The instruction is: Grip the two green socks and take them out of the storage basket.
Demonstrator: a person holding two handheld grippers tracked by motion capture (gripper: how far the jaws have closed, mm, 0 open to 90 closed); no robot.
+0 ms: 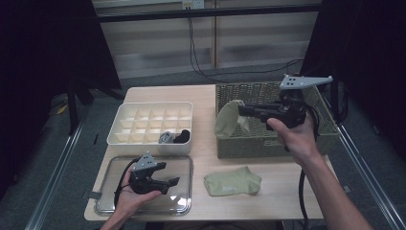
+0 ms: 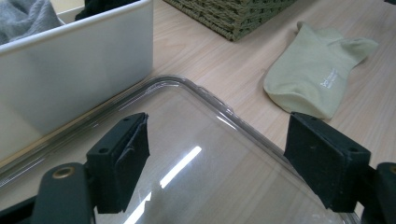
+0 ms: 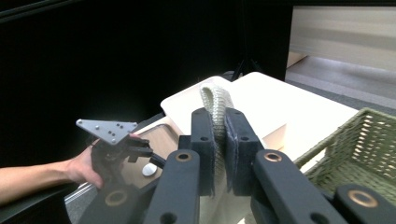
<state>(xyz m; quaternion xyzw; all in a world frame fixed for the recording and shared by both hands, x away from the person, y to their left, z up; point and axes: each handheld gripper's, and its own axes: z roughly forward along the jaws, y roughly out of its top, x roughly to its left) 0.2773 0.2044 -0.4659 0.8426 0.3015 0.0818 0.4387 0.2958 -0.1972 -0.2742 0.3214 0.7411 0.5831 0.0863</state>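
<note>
Right gripper (image 3: 219, 154) jaws clamp sock (image 3: 217, 105), cuff sticking up between pads.
High view: sock (image 1: 229, 120) hangs over basket (image 1: 268, 141) rim; left gripper (image 2: 217, 163) gapes wide above lid (image 2: 196, 154).

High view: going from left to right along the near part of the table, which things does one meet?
Left gripper over the clear lid → flat green sock → the person's right forearm.
</note>
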